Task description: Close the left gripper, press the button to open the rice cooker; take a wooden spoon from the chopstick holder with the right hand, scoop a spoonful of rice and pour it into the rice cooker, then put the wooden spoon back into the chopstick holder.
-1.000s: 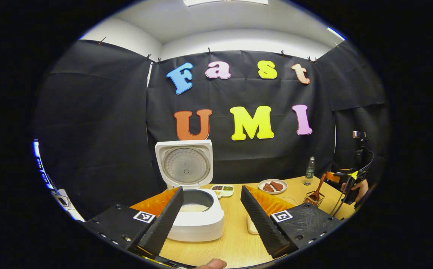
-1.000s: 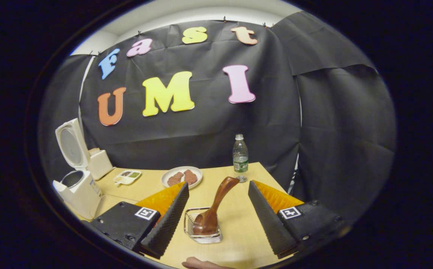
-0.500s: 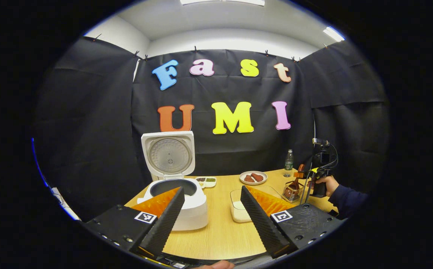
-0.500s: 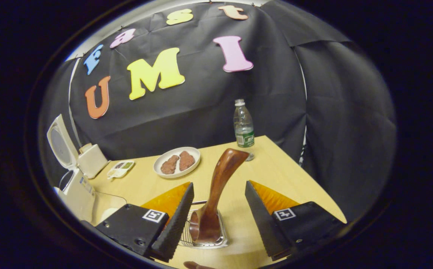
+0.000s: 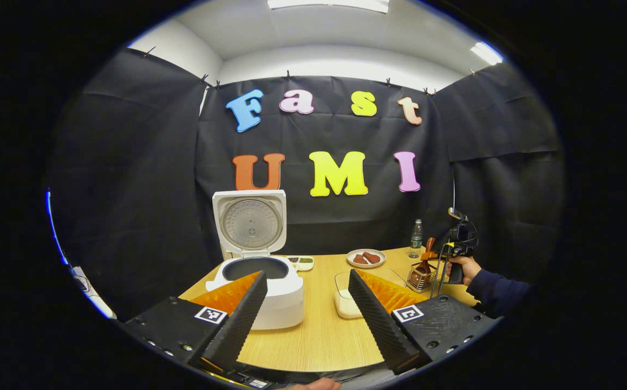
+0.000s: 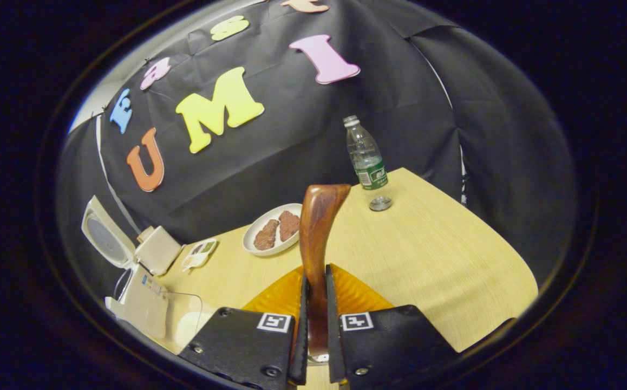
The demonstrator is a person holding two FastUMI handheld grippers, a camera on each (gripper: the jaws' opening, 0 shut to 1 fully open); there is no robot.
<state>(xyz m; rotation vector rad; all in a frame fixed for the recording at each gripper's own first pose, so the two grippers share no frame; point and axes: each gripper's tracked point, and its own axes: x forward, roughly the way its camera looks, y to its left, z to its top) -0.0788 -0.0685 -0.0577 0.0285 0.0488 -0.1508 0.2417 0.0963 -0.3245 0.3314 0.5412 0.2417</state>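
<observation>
Right gripper (image 6: 313,319) clamped on the wooden spoon (image 6: 316,233), both fingers pressed flat against the handle low on its length. Handle rising straight ahead between the fingers, long axis running up and slightly forward, knobbed end well above the grip. Bowl end hidden below the fingers, presumably down in the chopstick holder (image 5: 419,277), seen from the left gripper view as a small wire basket just beside that gripper and the hand (image 5: 462,267) holding it. Next move, by judgement: a lift along the handle's own axis, straight up out of the holder, then a swing toward the clear rice container (image 6: 183,319), lying low and to the left of the right gripper. Rice cooker (image 6: 140,295) farther left again, lid already up. Left gripper (image 5: 305,311) spread wide and empty, hanging back at the table's near edge with the cooker just ahead on its left and the rice container ahead on its right; the spoon well off to its right.
</observation>
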